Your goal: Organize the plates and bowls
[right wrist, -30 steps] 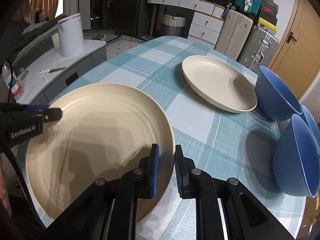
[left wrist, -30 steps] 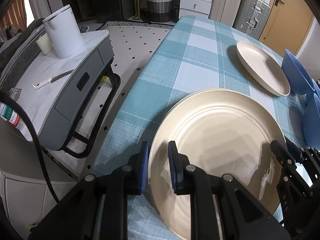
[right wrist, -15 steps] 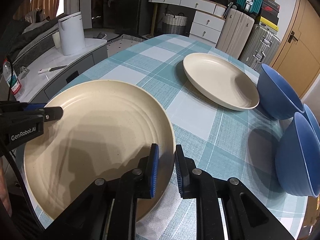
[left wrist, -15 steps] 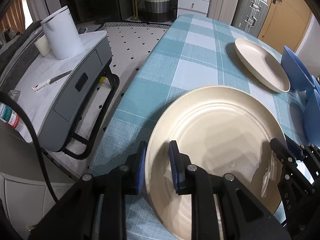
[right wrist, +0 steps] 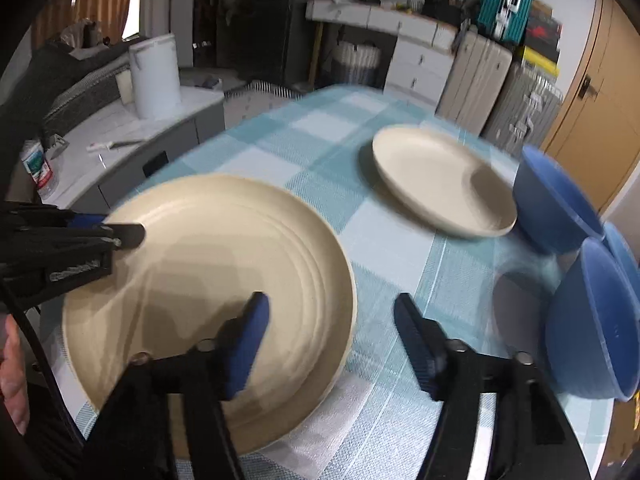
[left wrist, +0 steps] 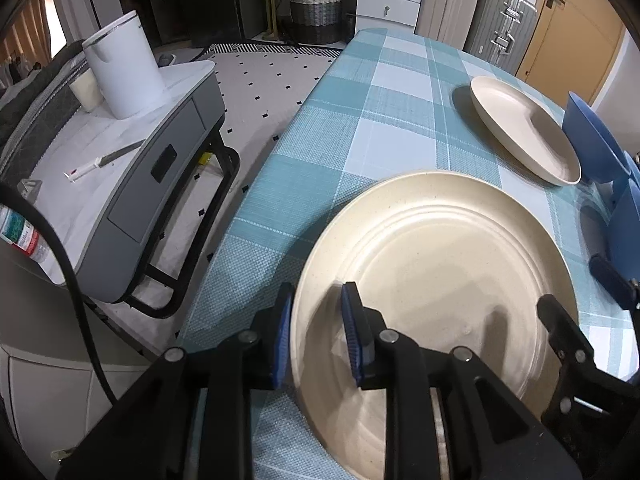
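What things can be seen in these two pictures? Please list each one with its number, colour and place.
near plate: 1, cream, on the table's near end, its rim between the left gripper's fingers
far plate: 1, cream, farther along the table, beside the bowls
bowls: at least 3, blue, tilted, at the table's right side
tablecloth: 1, teal and white check, covering the table
side cabinet: 1, grey with white top, left of the table
white container: 1, on the cabinet
woven basket: 1, grey and white, on the floor at the back
suitcases: several, against the back wall
left gripper: black with blue pads, shut on the near plate's rim
right gripper: black with blue pads, open, straddling the near plate's right edge
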Tool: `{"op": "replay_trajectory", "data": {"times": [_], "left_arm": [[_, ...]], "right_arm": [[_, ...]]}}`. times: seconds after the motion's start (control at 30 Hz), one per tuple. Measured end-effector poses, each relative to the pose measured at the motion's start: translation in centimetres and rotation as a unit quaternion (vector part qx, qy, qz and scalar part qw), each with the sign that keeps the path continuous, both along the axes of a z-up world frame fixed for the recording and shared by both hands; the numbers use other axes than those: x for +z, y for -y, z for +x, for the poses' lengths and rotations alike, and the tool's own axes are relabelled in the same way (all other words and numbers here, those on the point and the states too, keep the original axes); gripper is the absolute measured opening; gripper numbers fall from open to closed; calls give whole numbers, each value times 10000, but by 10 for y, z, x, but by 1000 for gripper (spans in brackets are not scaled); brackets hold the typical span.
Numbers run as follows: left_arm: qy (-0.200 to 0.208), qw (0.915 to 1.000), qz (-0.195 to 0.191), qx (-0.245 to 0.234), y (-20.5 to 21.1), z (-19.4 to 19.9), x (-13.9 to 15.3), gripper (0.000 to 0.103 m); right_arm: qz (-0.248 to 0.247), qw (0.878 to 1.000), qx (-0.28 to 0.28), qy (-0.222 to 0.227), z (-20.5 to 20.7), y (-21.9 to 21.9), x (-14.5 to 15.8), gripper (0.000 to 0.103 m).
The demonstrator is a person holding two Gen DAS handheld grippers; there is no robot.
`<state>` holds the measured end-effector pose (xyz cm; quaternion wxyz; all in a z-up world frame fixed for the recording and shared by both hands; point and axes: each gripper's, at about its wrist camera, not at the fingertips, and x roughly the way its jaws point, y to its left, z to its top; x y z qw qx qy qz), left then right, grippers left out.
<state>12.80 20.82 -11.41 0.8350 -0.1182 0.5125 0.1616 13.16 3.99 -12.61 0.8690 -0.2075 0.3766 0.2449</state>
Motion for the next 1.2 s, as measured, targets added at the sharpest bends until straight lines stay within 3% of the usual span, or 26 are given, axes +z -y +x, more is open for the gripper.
{"op": "replay_trajectory", "data": {"times": [0.03, 0.1, 0.13, 0.17, 0.4, 0.47, 0.53, 0.7, 0.87, 1.03, 1.1, 1.17, 1.2], "left_arm": [[4, 10000, -13, 22, -1, -1, 0, 24], [-33, 9998, 75, 158, -3, -2, 1, 34], [-37, 9997, 107, 214, -4, -3, 2, 46], [25, 9996, 106, 279, -7, -5, 4, 48], [230, 9989, 152, 387, -12, -11, 12, 48], [309, 9987, 153, 375, -12, -12, 15, 48], [431, 9982, 189, 375, -11, -14, 19, 48], [654, 9972, 342, 123, 0, -13, 28, 49], [1070, 9939, 243, 83, 4, -18, 42, 50], [1270, 9917, 162, -113, 17, -17, 51, 52], [1389, 9899, 192, -208, 26, -18, 57, 57], [1538, 9877, 171, -237, 31, -20, 63, 81], [1725, 9846, 182, -230, 34, -23, 68, 85]], "right_arm": [[-27, 9999, 40, 128, -3, -1, 3, 69], [-72, 9995, 76, 297, -8, -3, 7, 73], [-51, 9994, 89, 323, -9, -3, 9, 74], [-33, 9994, 90, 321, -9, -3, 10, 74], [283, 9989, 32, 367, -9, 5, 21, 74], [419, 9985, 50, 337, -9, 8, 24, 81], [551, 9981, 90, 278, -9, 11, 26, 81], [784, 9968, 31, 183, -6, 18, 30, 85], [1222, 9920, -201, -233, 2, 33, 31, 89], [1297, 9907, -402, -104, -1, 46, 38, 91], [1292, 9906, -458, -36, -5, 52, 42, 92], [1350, 9896, -492, 26, -11, 60, 48, 95], [1428, 9884, -510, 52, -14, 65, 51, 96]]}}
